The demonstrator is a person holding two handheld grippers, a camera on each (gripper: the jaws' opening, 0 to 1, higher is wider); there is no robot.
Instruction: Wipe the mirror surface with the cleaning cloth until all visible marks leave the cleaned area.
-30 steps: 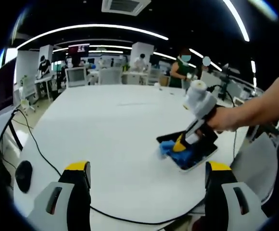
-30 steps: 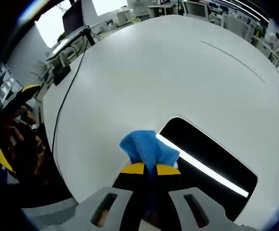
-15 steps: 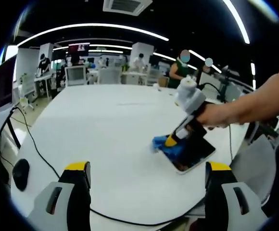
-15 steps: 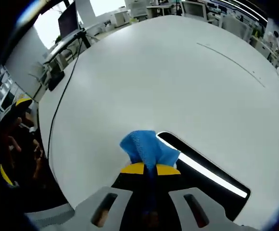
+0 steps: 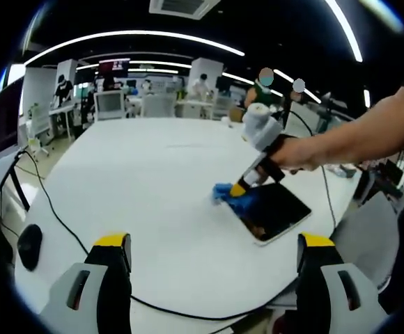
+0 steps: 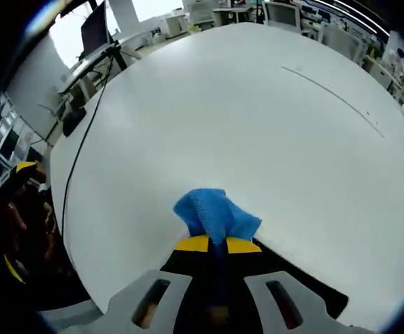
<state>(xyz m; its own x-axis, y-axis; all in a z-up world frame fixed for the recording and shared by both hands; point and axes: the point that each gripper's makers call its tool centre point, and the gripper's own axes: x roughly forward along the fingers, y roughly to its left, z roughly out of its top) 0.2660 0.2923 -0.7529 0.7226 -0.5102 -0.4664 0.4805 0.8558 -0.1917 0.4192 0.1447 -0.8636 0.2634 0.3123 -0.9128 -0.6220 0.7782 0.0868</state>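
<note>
Mirror [image 5: 275, 212] lies on the white surface [image 5: 146, 188] at my 3 o'clock. My left gripper [image 5: 212, 275] is spread; my right gripper [image 6: 214, 245] pinches the blue cloth [image 6: 214, 214] at its far edge. I risk wiping surface, not glass.

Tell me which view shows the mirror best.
The left gripper view: the whole mirror lies on the table, cloth at its far edge. The right gripper view shows just a dark strip beside the jaws.

One mirror [image 5: 275, 212], one cloth [image 6: 214, 213], two tools, one table [image 5: 153, 181]
</note>
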